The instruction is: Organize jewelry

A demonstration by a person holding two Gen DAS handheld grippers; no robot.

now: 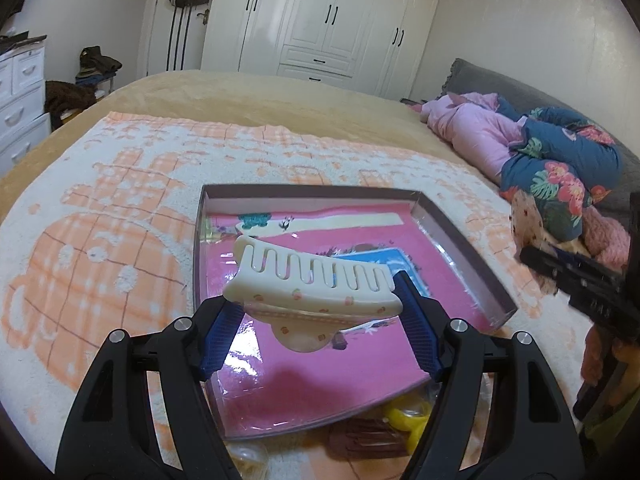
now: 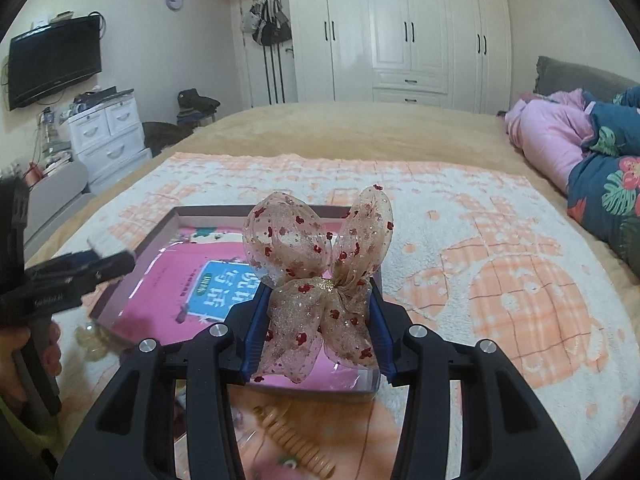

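Both wrist cams sit close behind their fingers, tilted down across the bed [image 1: 248, 92] toward the wardrobe [image 2: 404, 32]. Shared: shallow box [image 1: 460, 240], patterned towel [image 2: 500, 240]; each sees the other gripper at frame edge

I see the box [image 1: 472, 258] lying on the towel [image 1: 120, 200] spread over the bed [image 1: 280, 92]; the hair claw [image 1: 308, 292] hangs above the box; the bow [image 2: 320, 272] too; bedding [image 1: 560, 168] right; wardrobe [image 1: 340, 20] behind.
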